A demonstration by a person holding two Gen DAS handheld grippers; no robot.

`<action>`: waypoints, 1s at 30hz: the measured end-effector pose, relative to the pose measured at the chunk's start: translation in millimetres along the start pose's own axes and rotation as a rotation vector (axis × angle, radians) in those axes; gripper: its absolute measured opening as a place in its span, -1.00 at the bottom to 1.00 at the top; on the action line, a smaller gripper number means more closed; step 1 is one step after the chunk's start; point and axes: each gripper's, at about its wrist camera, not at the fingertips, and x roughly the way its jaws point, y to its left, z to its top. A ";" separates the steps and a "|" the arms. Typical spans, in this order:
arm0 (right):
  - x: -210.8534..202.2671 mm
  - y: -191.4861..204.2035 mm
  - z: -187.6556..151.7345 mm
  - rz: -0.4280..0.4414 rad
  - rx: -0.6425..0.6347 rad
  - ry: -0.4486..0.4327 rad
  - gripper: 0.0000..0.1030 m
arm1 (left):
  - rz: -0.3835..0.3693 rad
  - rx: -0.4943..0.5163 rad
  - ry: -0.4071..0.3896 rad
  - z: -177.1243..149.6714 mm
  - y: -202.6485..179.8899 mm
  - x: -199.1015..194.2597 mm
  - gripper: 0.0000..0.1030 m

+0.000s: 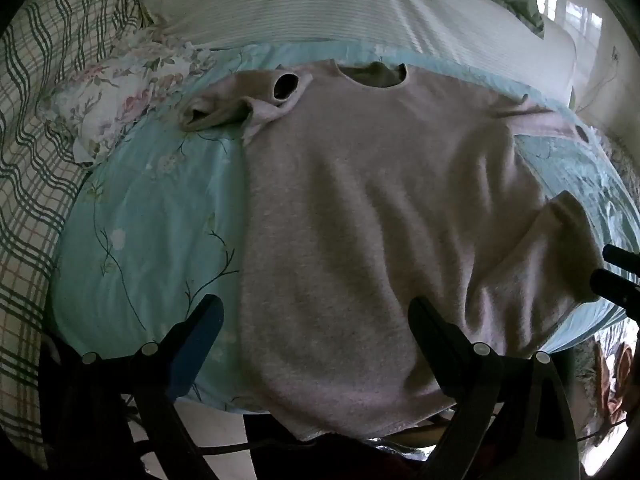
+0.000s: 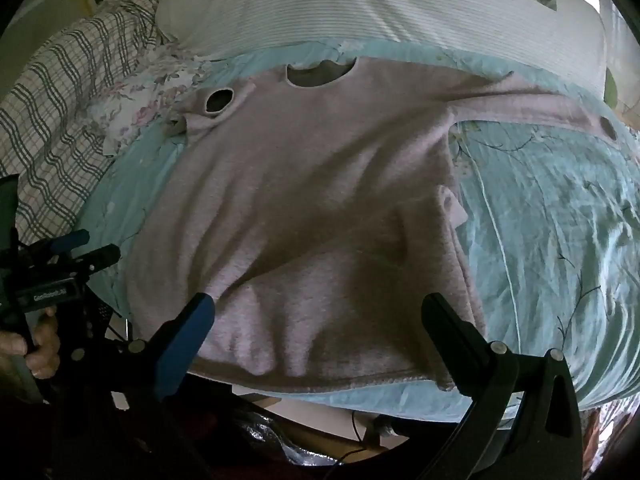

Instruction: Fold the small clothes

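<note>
A pale pink-grey sweater (image 1: 360,220) lies on the light blue floral cover (image 1: 160,216), neckline at the far side, hem at the near edge. Its left sleeve (image 1: 224,108) is bunched by the shoulder; the right sleeve (image 2: 520,110) stretches out to the right. The right hem corner is folded over onto the body (image 2: 448,208). My left gripper (image 1: 316,312) is open above the left part of the hem, holding nothing. My right gripper (image 2: 318,312) is open above the right part of the hem (image 2: 320,384), holding nothing. The left gripper also shows at the left edge of the right wrist view (image 2: 84,248).
A white ribbed pillow (image 1: 340,4) lies behind the sweater. A green plaid cloth (image 1: 36,140) and a floral cloth (image 1: 120,92) are piled at the left. The cover (image 2: 560,220) runs on to the right. The bed's near edge is just under the hem.
</note>
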 end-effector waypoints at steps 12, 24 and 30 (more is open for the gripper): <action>-0.1 4.2 -0.6 0.007 0.006 0.003 0.99 | -0.010 -0.005 -0.006 -6.8 3.5 5.9 0.83; -0.9 0.2 -1.0 -0.024 -0.016 -0.018 1.00 | -0.017 -0.007 -0.009 -6.9 0.8 4.3 0.83; -1.4 -0.2 -1.2 -0.010 -0.008 -0.012 0.99 | -0.007 0.002 -0.007 -5.3 0.0 3.0 0.83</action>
